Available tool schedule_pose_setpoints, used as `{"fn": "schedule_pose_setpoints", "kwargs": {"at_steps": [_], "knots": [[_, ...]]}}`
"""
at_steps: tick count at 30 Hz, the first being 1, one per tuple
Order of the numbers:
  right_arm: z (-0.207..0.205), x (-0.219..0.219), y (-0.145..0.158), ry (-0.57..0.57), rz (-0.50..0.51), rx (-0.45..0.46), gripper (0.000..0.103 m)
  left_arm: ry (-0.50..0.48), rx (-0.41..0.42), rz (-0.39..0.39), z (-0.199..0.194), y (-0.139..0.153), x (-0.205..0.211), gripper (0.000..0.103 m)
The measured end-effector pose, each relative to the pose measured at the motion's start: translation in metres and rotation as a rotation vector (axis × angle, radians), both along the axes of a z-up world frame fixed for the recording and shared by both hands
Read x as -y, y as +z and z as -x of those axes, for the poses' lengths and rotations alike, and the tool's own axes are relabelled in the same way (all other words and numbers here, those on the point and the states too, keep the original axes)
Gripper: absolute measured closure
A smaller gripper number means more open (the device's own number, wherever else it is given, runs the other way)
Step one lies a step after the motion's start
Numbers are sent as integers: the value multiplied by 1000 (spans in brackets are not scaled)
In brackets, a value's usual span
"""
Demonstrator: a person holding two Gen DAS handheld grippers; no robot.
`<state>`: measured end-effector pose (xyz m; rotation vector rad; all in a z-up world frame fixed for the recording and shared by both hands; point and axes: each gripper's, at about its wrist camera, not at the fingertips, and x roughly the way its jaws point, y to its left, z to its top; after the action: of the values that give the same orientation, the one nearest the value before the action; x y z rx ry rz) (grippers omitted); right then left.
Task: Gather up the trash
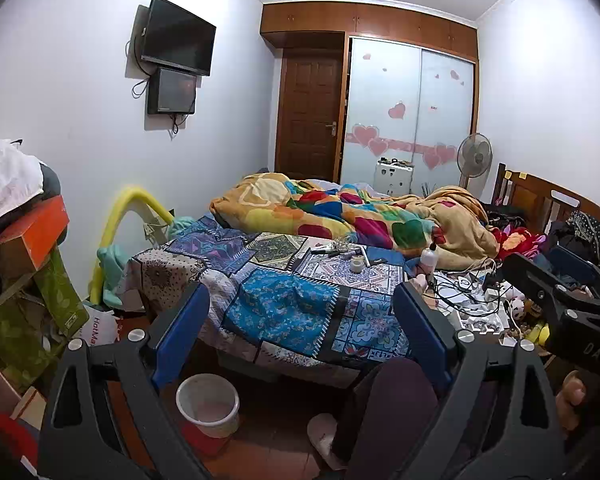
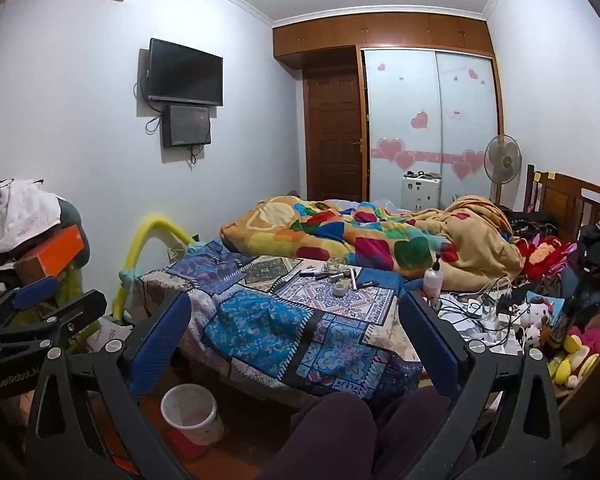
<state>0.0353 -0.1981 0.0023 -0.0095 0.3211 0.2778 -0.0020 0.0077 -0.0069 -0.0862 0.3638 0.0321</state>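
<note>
My left gripper (image 1: 300, 320) is open and empty, its blue pads framing the patchwork bedspread (image 1: 284, 312). My right gripper (image 2: 296, 332) is open and empty too, held beside the left one, which shows at the left edge (image 2: 56, 300). A white waste bin (image 1: 208, 404) (image 2: 188, 408) stands on the floor below the bed's near edge. Farther up the bedspread lie a tape roll (image 1: 356, 266) (image 2: 339, 289), pens and a crumpled clear wrapper (image 1: 342, 245). Loose white papers and cables (image 1: 472, 292) (image 2: 472, 312) clutter the bed's right side.
A pump bottle (image 2: 434, 278) stands by a heaped colourful quilt (image 2: 380, 240). Boxes and clothes pile at the left (image 1: 28, 240). Plush toys (image 2: 572, 360) crowd the right. The person's legs (image 2: 332, 432) and a slipper (image 1: 324, 432) are near the bin.
</note>
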Motion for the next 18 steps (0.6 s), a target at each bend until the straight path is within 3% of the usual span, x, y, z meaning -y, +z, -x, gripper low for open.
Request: {"fn": "schedule_pose_setpoints", "kwargs": {"at_steps": [18], "knots": [[1,-5,1,7,-8,-14,0,3,-1,-17,-2,-2,1,9]]}}
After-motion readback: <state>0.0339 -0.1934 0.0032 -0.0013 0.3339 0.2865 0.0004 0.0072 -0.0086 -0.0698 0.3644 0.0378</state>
